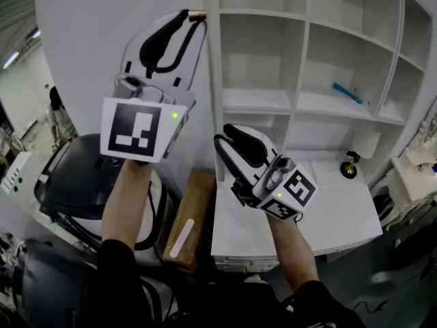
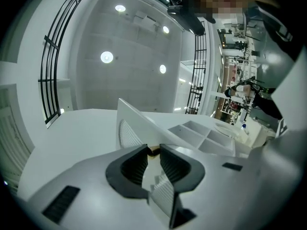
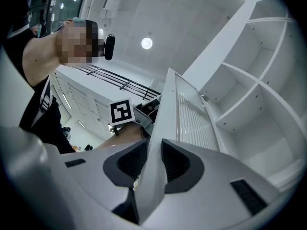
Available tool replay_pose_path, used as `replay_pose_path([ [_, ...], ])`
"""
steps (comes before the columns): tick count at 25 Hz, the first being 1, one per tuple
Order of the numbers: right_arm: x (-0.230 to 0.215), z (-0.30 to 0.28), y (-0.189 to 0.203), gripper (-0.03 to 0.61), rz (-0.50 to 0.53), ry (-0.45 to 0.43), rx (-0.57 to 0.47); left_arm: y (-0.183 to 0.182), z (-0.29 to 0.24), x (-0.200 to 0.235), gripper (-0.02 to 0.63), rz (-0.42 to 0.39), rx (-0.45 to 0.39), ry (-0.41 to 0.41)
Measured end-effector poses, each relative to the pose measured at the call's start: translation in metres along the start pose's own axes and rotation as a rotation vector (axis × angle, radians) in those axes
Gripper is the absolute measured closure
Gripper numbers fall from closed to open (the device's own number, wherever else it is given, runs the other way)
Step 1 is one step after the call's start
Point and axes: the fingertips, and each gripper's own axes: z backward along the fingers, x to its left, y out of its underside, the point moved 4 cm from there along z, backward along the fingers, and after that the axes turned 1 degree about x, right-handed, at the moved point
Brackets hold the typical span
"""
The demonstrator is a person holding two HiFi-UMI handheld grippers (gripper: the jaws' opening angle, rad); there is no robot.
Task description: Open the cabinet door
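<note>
Cabinet door (image 1: 82,46) stands swung out, left of the open shelving (image 1: 300,104). Left gripper (image 1: 186,20) pinches its free edge high up and right gripper (image 1: 227,134) pinches lower down. I judge the panel rigid, light, hinge-guided and smooth, so I hold the edge squarely or the pads slip

White cabinet shelves (image 1: 259,101): blue tool (image 1: 347,92) on right shelf; dark round object (image 1: 349,167) on lower ledge.

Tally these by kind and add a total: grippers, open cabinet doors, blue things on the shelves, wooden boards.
grippers: 2 (left gripper, right gripper)
cabinet door, open: 1
blue tool on a shelf: 1
wooden board: 1
total: 5
</note>
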Motion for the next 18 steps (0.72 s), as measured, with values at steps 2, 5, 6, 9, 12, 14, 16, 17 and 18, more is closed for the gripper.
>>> replay_pose_path([
  [2, 0.005, -0.008, 0.004, 0.471, 0.007, -0.008, 0.011, 0.002, 0.006, 0.008, 0.526, 0.022, 0.001, -0.011],
  [5, 0.012, -0.020, 0.010, 0.471, 0.009, -0.015, 0.021, 0.005, 0.016, 0.020, 0.533, 0.038, 0.004, -0.026],
  [6, 0.014, -0.024, 0.012, 0.472, 0.008, -0.018, 0.022, 0.007, 0.019, 0.025, 0.536, 0.037, 0.007, -0.035],
  [9, 0.019, -0.036, 0.018, 0.474, 0.008, -0.022, 0.018, 0.012, 0.027, 0.039, 0.540, 0.026, 0.024, -0.060],
  [12, 0.022, -0.040, 0.023, 0.474, -0.013, -0.014, -0.005, 0.014, 0.032, 0.042, 0.543, 0.022, 0.026, -0.057],
  [14, 0.021, -0.040, 0.024, 0.474, -0.025, -0.010, -0.019, 0.014, 0.032, 0.040, 0.543, 0.027, 0.017, -0.047],
  [16, 0.021, -0.039, 0.023, 0.474, -0.017, -0.006, -0.017, 0.013, 0.031, 0.039, 0.543, 0.035, 0.011, -0.048],
  [17, 0.021, -0.039, 0.022, 0.474, -0.007, -0.003, -0.012, 0.013, 0.030, 0.039, 0.543, 0.038, 0.009, -0.051],
  [18, 0.022, -0.039, 0.021, 0.475, 0.006, 0.000, -0.005, 0.013, 0.030, 0.039, 0.543, 0.041, 0.008, -0.054],
])
